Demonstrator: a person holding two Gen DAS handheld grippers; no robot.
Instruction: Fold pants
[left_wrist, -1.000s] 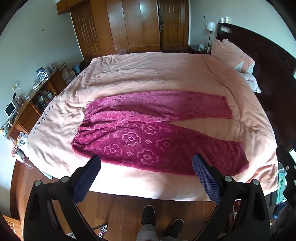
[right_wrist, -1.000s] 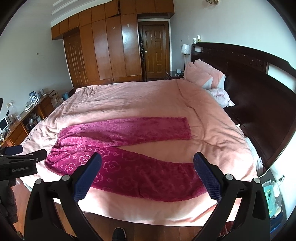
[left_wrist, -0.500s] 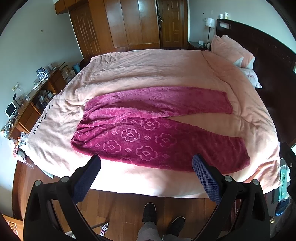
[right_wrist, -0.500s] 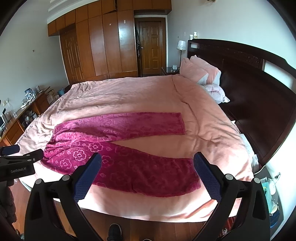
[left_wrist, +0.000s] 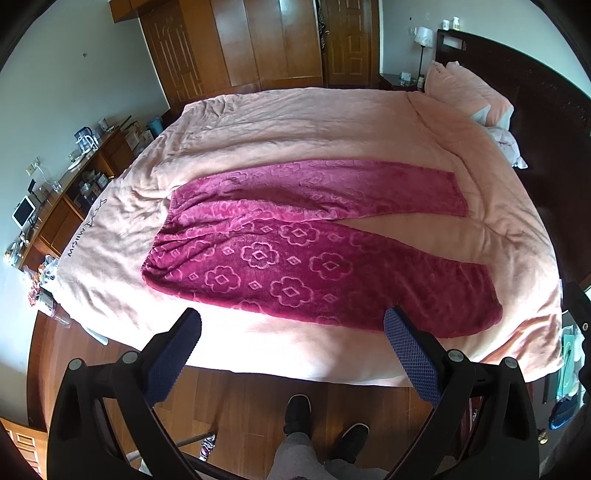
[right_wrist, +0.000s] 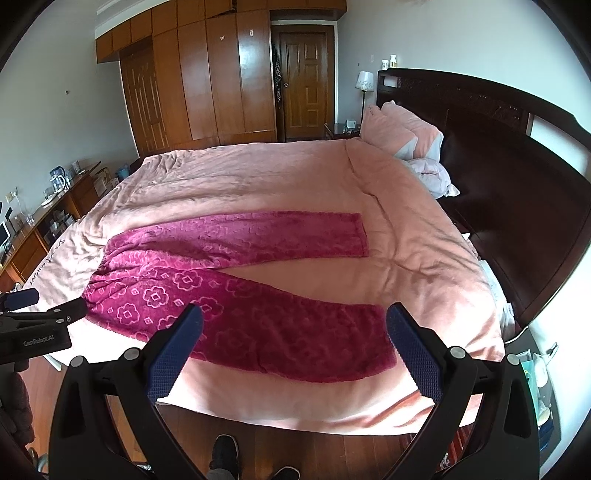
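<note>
Magenta fleece pants (left_wrist: 295, 251) with a flower pattern lie flat on the pink bedspread (left_wrist: 314, 125), waistband to the left, legs spread apart to the right. They also show in the right wrist view (right_wrist: 236, 288). My left gripper (left_wrist: 291, 332) is open and empty, held above the bed's near edge in front of the near leg. My right gripper (right_wrist: 293, 332) is open and empty, above the near leg. The left gripper's body shows at the left edge of the right wrist view (right_wrist: 37, 325).
Pink pillows (right_wrist: 399, 133) lie against the dark headboard (right_wrist: 517, 155) at the right. A low cabinet with clutter (left_wrist: 55, 206) stands left of the bed. Wooden wardrobes (right_wrist: 207, 81) line the far wall. My feet (left_wrist: 325, 424) stand on the wood floor by the bed.
Both grippers have pulled back and tilted a little, so the bed and pants sit slightly farther and higher in both views. The pants have not moved. Both grippers stay open.
</note>
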